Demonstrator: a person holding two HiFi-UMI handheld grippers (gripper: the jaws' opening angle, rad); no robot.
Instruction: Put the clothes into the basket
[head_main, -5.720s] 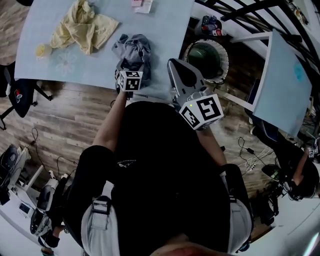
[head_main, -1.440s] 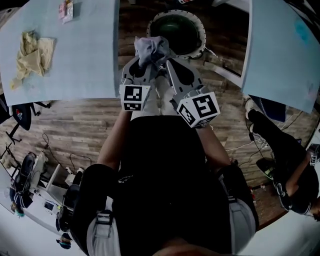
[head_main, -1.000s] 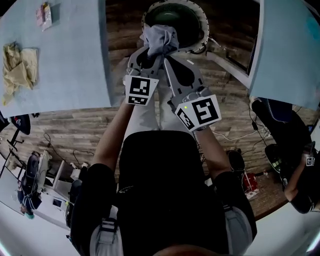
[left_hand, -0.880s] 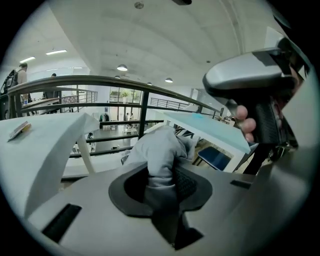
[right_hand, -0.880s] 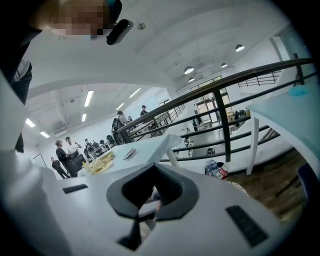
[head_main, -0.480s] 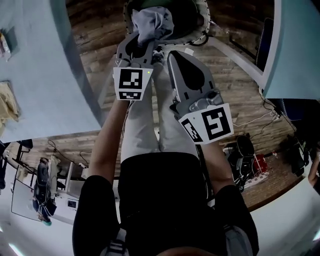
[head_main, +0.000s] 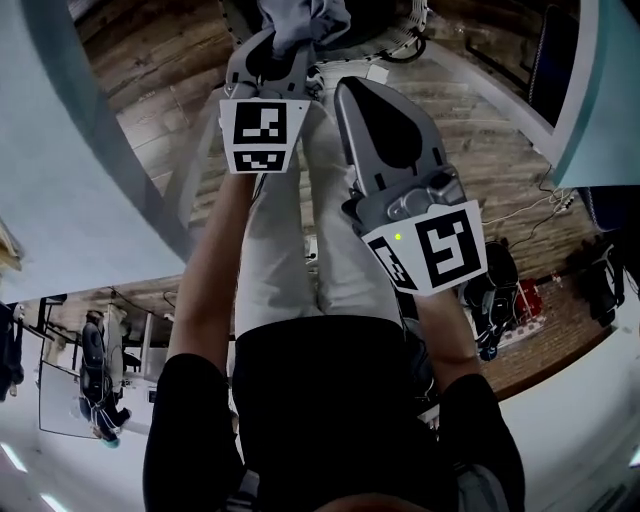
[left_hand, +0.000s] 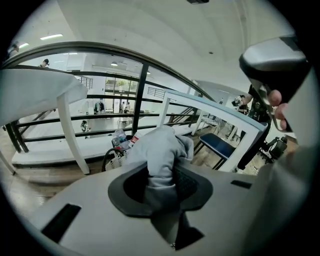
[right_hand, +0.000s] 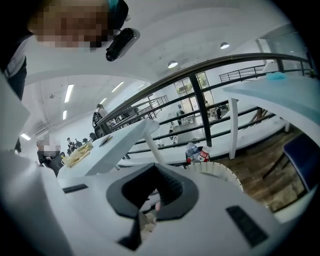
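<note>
Pinching the grey garment (left_hand: 159, 150) between its jaws, the left gripper (left_hand: 161, 189) carries the load; the basket (left_hand: 116, 156) lies ahead and below, partly screened by cloth. The right gripper (right_hand: 152, 200) is pressed together, empty. The head view crops the basket, so alignment over its mouth cannot be confirmed.

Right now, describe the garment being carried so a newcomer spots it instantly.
Find the left gripper, held out toward the white basket. The grey garment is the bunched cloth clamped between its fingers. The only other one in view is a pale yellow cloth lying on a table.
</note>
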